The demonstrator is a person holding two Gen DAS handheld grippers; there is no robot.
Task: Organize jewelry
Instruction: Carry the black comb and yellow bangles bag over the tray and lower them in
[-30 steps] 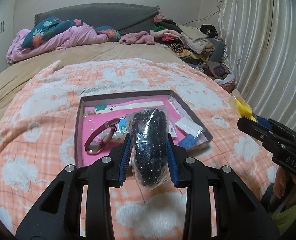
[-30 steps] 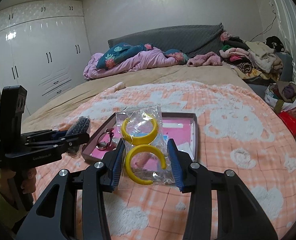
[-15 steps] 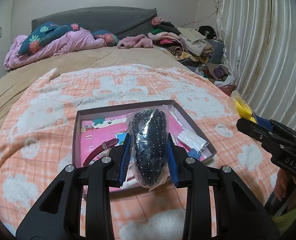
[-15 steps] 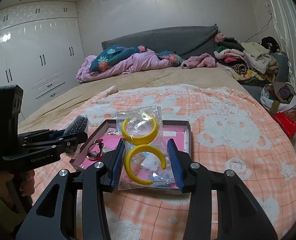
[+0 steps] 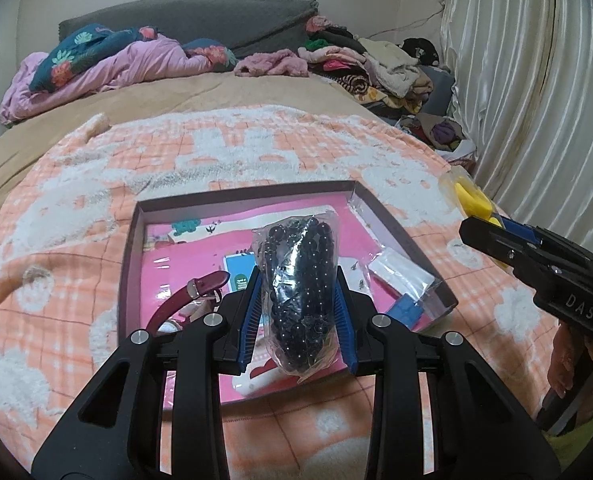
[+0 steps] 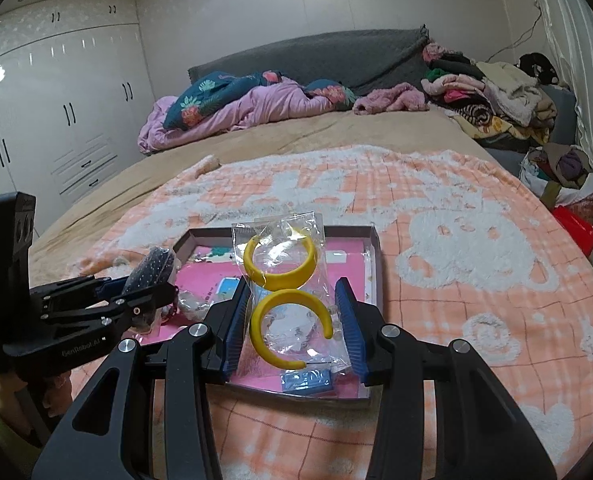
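My left gripper (image 5: 297, 316) is shut on a clear bag of dark beads (image 5: 299, 280), held above the near part of the shallow box (image 5: 232, 197) with the pink floor. My right gripper (image 6: 293, 322) is shut on a clear bag with two yellow open bangles (image 6: 283, 276), also over the box (image 6: 370, 256). Each gripper shows from the side in the other's view: the right gripper (image 5: 492, 232) at the right edge, the left gripper (image 6: 152, 292) at the lower left. Inside the box lie a maroon strap (image 5: 192, 296), small clear packets (image 5: 400, 276) and a blue piece (image 5: 406, 310).
The box rests on an orange and white checked blanket (image 6: 476, 280) spread over a tan bed. A pink quilt (image 6: 232, 116) and piled clothes (image 6: 496, 96) lie at the bed's far end. Curtains (image 5: 536, 100) hang at the right; white wardrobes (image 6: 56, 120) stand at the left.
Both grippers have come forward and a little lower toward the box with their bags still held; the box now lies larger and nearer beneath them.
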